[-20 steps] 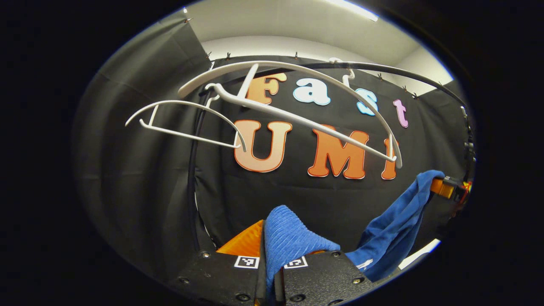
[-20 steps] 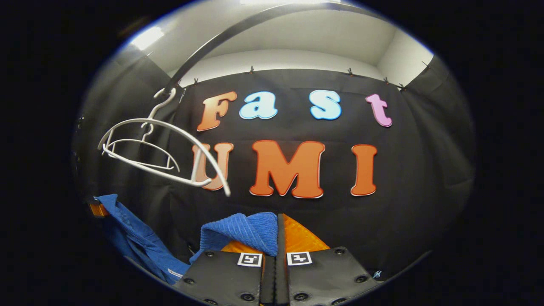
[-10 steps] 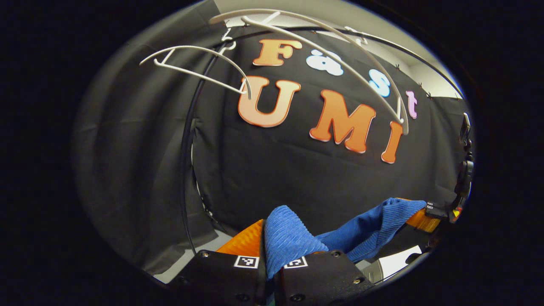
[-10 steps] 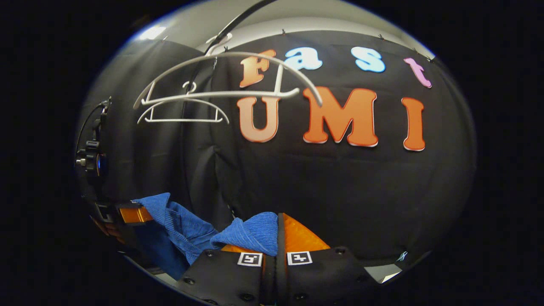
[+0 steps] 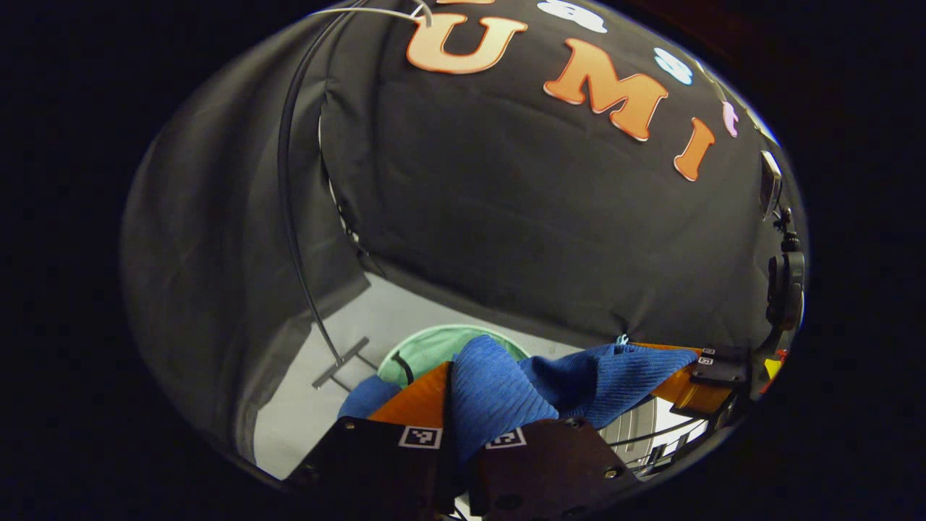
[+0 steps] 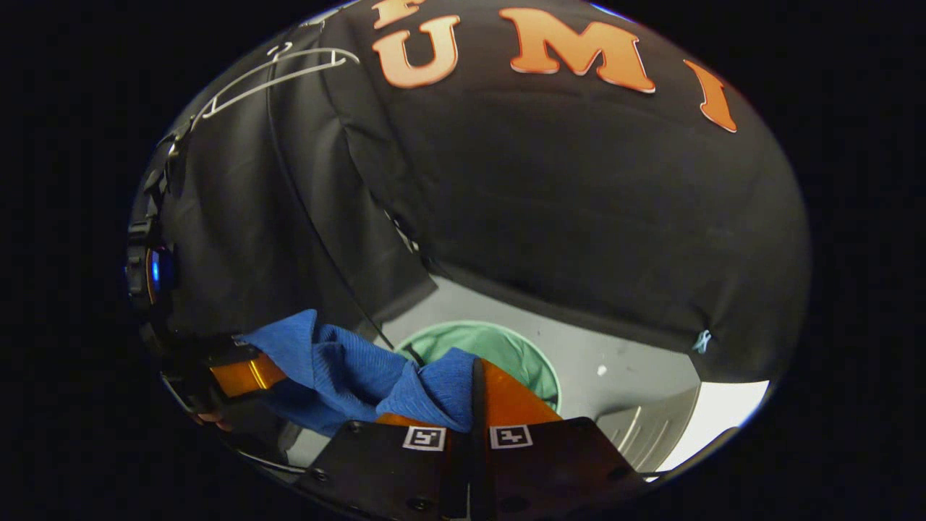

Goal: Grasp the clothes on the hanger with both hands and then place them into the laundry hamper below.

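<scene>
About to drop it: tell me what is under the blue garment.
Under the blue garment, the green laundry hamper stands open on the pale floor. The garment and grippers cover its near side; its contents cannot be seen.

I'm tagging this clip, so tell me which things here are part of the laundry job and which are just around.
Part of the job:
blue garment
green hamper
left hand-held gripper
right hand-held gripper

Just around:
white hangers
black rack pole
grey floor

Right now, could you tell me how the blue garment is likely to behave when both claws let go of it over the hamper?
The blue garment sags between the claws, so it is probably floppy and should drop in a heap. Its ribbed knit looks light and grippy, so it may catch on the green hamper's rim.
</scene>
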Tool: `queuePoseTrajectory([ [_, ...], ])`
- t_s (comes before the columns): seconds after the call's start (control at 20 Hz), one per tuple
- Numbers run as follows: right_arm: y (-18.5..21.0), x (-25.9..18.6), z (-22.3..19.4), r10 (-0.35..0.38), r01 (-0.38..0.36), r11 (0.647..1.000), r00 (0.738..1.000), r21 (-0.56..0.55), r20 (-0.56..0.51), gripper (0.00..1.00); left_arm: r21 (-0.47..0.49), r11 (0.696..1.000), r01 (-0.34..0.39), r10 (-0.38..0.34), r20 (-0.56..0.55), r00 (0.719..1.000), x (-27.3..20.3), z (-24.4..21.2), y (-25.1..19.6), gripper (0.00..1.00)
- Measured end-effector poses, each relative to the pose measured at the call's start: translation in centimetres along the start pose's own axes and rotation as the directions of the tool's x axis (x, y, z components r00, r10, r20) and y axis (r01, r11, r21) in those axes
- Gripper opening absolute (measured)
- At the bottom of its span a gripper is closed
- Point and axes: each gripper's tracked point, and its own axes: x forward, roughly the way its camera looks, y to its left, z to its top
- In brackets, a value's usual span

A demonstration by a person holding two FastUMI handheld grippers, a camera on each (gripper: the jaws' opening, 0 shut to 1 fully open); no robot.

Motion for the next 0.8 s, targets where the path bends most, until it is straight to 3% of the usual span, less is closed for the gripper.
queuePoseTrajectory([
  [0.3, -0.2, 0.2, -2.7, -0.016, 0.018, 1.0, 0.993, 0.023, -0.116, 0.1, -0.025, 1.0, 0.0, -0.003, -0.095, 0.995, 1.2, -4.0, -0.3, 0.12],
  [0.5, -0.4, 0.8, -3.6, -0.027, 0.029, 0.999, 0.991, 0.015, -0.128, 0.15, -0.021, 0.999, -0.047, 0.044, -0.121, 0.992, 1.0, -5.4, 0.9, 0.34],
  [0.55, -0.3, 0.6, -3.4, -0.024, 0.025, 1.0, 0.992, 0.012, -0.122, 0.21, -0.031, 0.998, -0.055, 0.05, -0.125, 0.991, 0.8, -5.6, 1.1, 0.47],
  [0.75, -0.8, 0.6, -3.6, -0.038, 0.036, 0.999, 0.991, -0.02, -0.125, 0.83, -0.077, 0.993, -0.088, 0.078, -0.13, 0.989, 0.7, -5.8, 2.2, 1.0],
  [0.8, -0.5, 0.7, -3.7, -0.037, 0.034, 0.999, 0.991, -0.023, -0.128, 1.0, -0.074, 0.993, -0.092, 0.081, -0.129, 0.988, 0.5, -5.8, 2.4, 1.0],
])
